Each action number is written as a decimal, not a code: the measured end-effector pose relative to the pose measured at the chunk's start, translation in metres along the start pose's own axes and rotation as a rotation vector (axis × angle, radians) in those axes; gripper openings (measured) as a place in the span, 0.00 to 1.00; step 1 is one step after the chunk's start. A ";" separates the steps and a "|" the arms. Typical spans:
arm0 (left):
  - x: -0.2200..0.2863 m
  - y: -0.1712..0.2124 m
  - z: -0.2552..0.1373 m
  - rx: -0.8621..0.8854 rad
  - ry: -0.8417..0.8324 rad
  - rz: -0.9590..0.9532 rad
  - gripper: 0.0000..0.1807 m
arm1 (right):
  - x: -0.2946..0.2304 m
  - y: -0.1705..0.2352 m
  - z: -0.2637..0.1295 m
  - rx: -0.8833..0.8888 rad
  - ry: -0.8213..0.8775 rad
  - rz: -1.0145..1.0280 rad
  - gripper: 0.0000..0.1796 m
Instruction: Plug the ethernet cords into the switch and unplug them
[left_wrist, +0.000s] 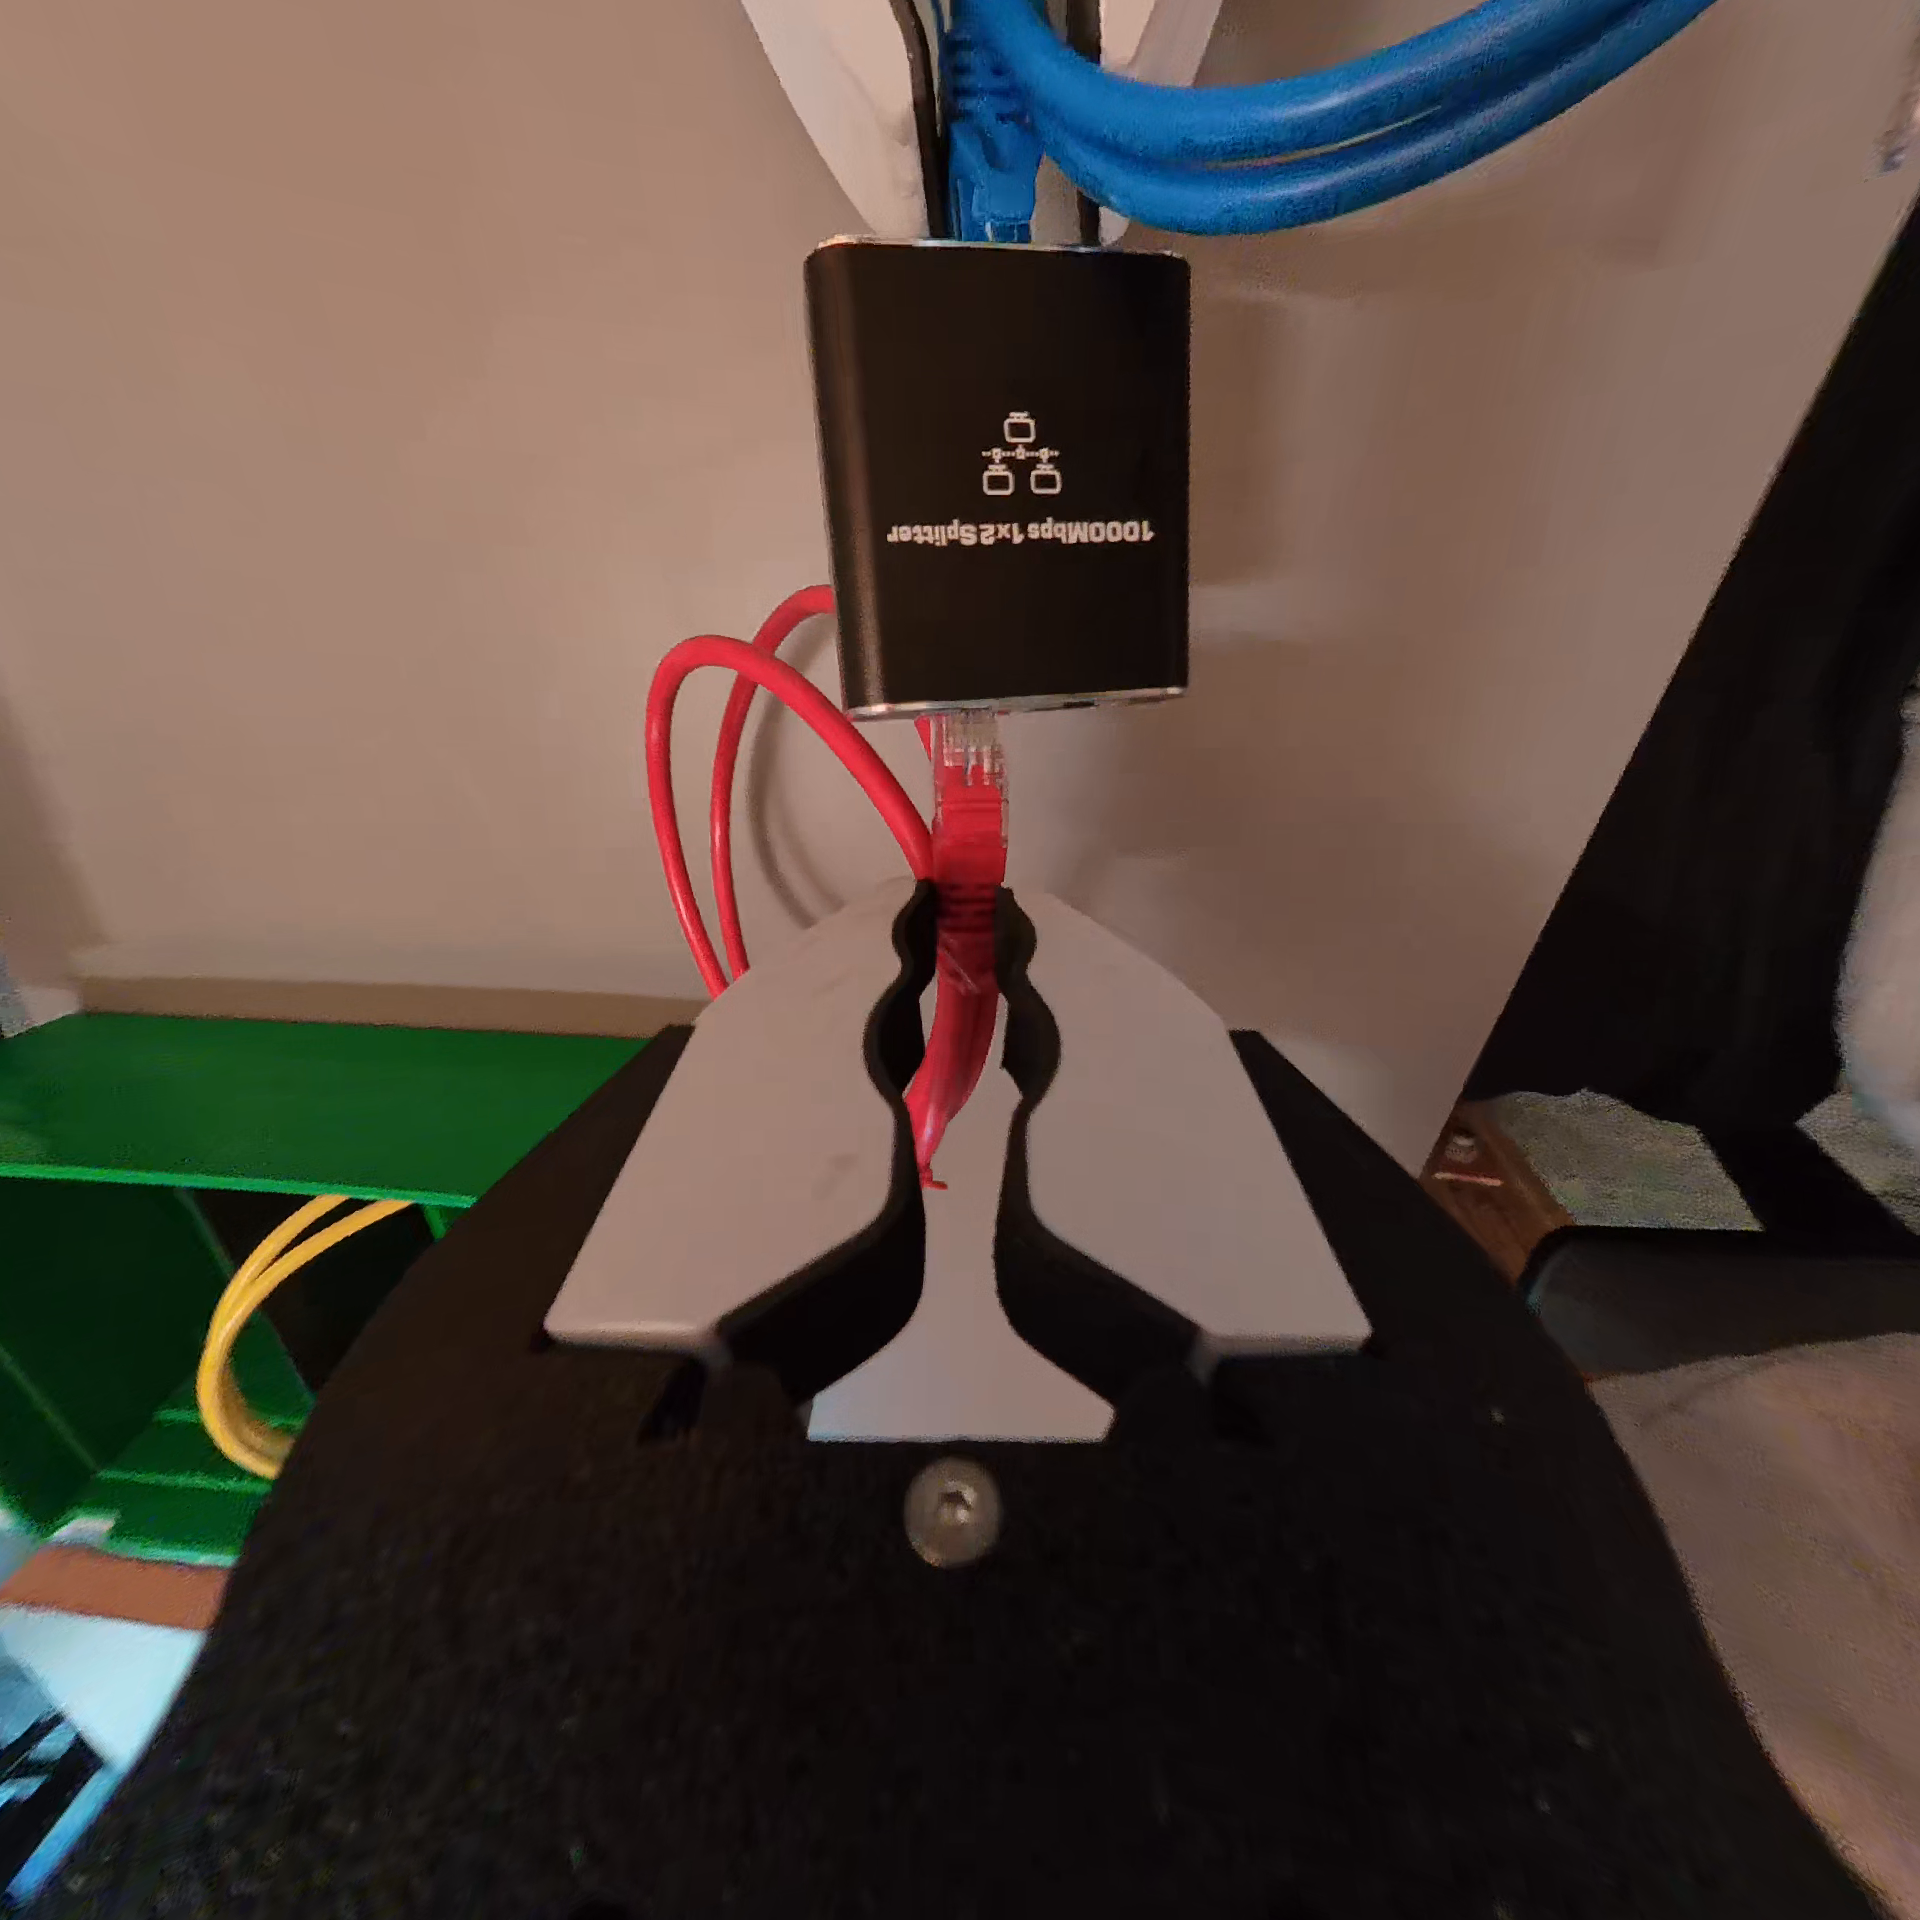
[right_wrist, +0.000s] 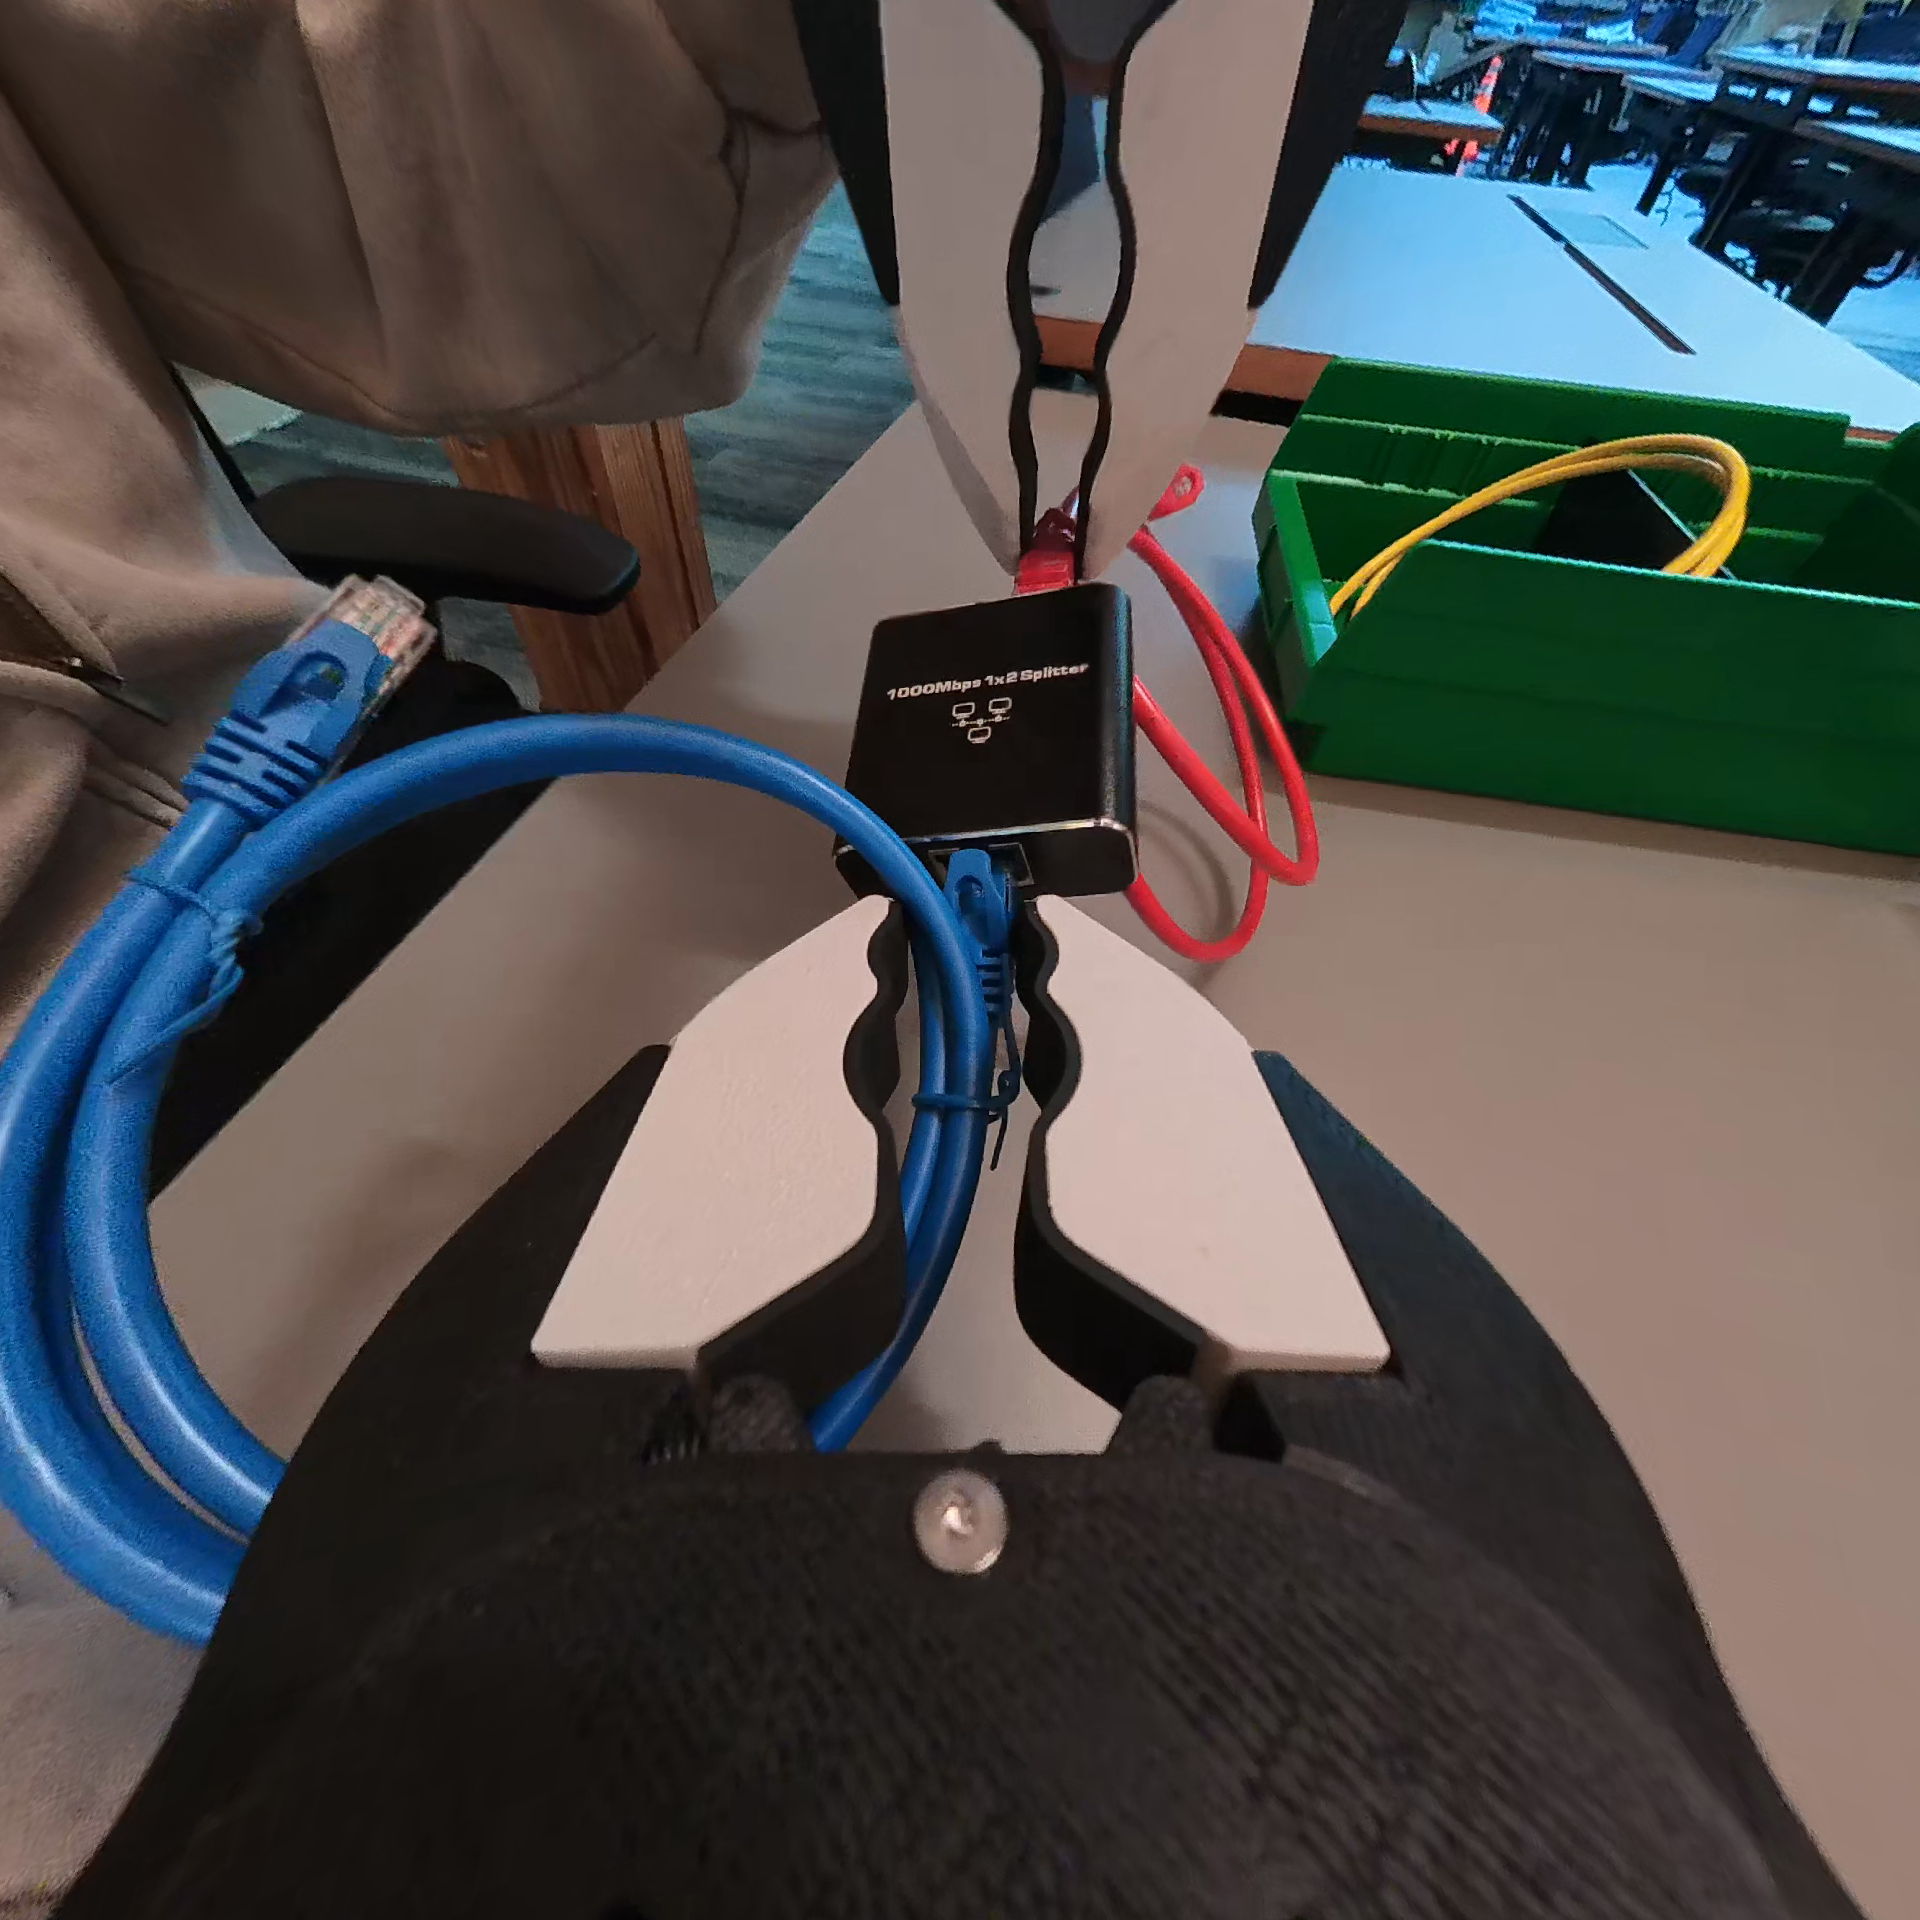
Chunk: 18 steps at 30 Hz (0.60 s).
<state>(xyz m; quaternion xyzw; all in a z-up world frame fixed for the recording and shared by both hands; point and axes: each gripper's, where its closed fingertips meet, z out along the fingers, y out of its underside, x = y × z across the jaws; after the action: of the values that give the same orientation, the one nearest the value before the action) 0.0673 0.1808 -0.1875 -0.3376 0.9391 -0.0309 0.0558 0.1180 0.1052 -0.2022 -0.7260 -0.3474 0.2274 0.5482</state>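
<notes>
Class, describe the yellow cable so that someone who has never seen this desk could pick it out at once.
Find the green plastic bin on the grey table, to one side of the black switch. The yellow cable loops up out of that bin. It is thin and the only cord that neither gripper holds, unlike the blue and red ones.

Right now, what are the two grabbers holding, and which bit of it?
The left gripper pinches the red cord by the boot behind its plug. The right gripper pinches the blue cord the same way. Both plugs meet the black switch.
</notes>
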 end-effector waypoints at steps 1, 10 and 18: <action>0.001 -0.001 -0.002 0.023 0.015 -0.008 0.05 | -0.001 -0.003 -0.001 0.019 -0.004 0.000 0.11; 0.006 -0.014 -0.015 0.438 0.208 -0.156 0.06 | 0.000 -0.030 -0.035 0.268 0.001 0.005 0.11; 0.052 -0.021 -0.014 0.862 1.087 -0.337 0.06 | -0.007 -0.035 -0.041 0.324 -0.041 0.000 0.11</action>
<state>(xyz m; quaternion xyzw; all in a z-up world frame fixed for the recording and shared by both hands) 0.0390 0.1315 -0.1759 -0.3630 0.6730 -0.5716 -0.2975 0.1337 0.0797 -0.1568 -0.6233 -0.3170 0.2953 0.6510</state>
